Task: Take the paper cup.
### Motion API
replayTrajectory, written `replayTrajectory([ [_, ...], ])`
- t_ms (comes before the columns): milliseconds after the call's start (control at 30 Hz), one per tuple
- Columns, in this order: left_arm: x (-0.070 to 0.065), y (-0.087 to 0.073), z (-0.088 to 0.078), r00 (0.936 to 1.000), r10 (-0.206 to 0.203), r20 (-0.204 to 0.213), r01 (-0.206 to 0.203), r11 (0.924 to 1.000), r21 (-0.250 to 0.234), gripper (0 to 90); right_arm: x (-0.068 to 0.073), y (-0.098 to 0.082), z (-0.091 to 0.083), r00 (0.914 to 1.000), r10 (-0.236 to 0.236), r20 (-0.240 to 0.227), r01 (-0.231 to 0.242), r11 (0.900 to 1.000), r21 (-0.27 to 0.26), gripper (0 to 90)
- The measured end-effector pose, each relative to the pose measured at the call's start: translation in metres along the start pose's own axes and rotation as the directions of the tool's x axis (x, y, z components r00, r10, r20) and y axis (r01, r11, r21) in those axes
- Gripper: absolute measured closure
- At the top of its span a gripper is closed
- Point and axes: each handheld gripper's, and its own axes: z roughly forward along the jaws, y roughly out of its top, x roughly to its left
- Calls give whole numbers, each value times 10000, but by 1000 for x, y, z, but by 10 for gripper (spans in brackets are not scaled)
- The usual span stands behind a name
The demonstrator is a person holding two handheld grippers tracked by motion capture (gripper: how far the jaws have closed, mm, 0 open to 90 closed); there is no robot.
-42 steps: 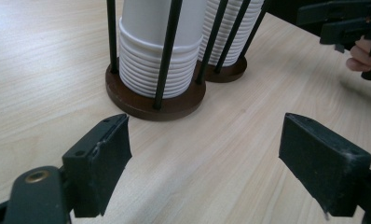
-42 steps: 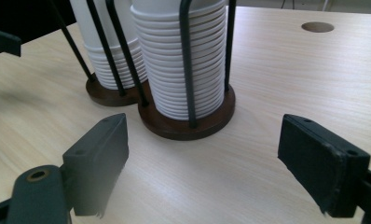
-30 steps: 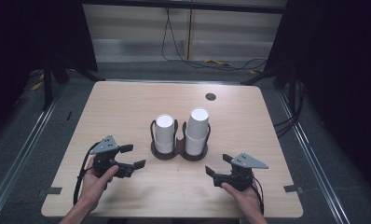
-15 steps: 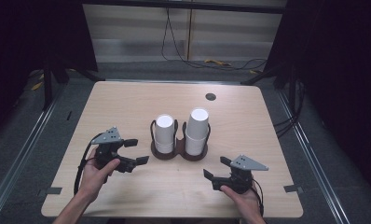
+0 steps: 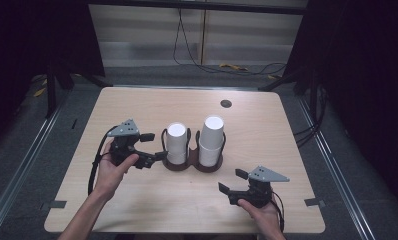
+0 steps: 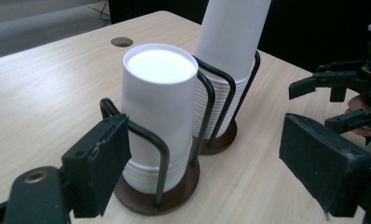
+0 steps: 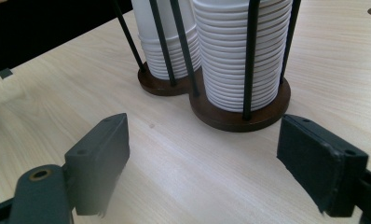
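cup stack [image 5: 176,142]: white, inverted, in black wire holder | left tongs [image 5: 151,148]: wide open, empty

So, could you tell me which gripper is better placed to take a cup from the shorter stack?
The left gripper, I'd say: its open jaws already flank the shorter cup stack, while the right gripper sits open, apart from the cup holder.

Left gripper [image 5: 149,148] is held wide open out front, right gripper [image 5: 232,181] also gaping, hanging back closer to the person.
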Motion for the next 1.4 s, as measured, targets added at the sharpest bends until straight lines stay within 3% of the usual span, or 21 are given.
replayTrajectory([
  [100, 2, 5, 2, 9996, -39, 276, 38, 10000, 13, 157, 1, 0, 0, 9999, -70, -72, 70, 9999, 71, 166],
  [133, 2, 7, 2, 9993, 113, 369, -116, 9999, 66, 156, 1, 0, 0, 9999, -146, -72, 147, 9998, 95, 167],
  [167, 2, 7, 2, 9993, 113, 369, -116, 9999, 66, 156, 1, 0, 0, 9998, -180, -89, 181, 9998, 98, 167],
  [200, 1, 9, 5, 9991, 381, 191, -384, 9991, 169, 165, 1, -1, 1, 9997, -202, -126, 204, 9997, 116, 166],
  [333, 1, 13, 9, 9979, 599, 257, -610, 9973, 412, 198, 4, -1, 2, 9993, -307, -231, 312, 9992, 244, 163],
  [767, 16, 29, 19, 9982, 597, 60, -600, 9940, 917, 171, 5, -2, 3, 9984, -403, -384, 416, 9985, 355, 162],
  [900, 15, 35, 23, 9977, 645, 224, -667, 9911, 1149, 185, 5, -2, 4, 9985, -407, -377, 421, 9984, 375, 162],
  [1000, 13, 44, 27, 9955, 859, 397, -911, 9833, 1577, 224, 5, -2, 4, 9982, -425, -424, 442, 9982, 407, 162],
  [1033, 13, 44, 27, 9955, 859, 397, -911, 9833, 1577, 221, 5, -2, 4, 9981, -420, -444, 438, 9982, 401, 162],
  [1067, 14, 48, 30, 9944, 975, 403, -1032, 9779, 1818, 218, 6, -2, 4, 9981, -416, -453, 435, 9982, 407, 162],
  [1133, 15, 50, 33, 9940, 1037, 349, -1086, 9741, 1984, 208, 6, -2, 4, 9978, -420, -503, 442, 9981, 429, 162],
  [1300, 21, 54, 38, 9949, 873, 510, -964, 9714, 2172, 197, 6, -2, 5, 9978, -417, -524, 442, 9979, 475, 162],
  [1367, 21, 58, 39, 9959, 793, 443, -877, 9670, 2391, 175, 6, -2, 5, 9976, -414, -550, 444, 9975, 545, 162],
  [1400, 21, 62, 41, 9945, 933, 467, -1023, 9607, 2580, 182, 5, -2, 5, 9977, -399, -549, 429, 9976, 542, 162],
])
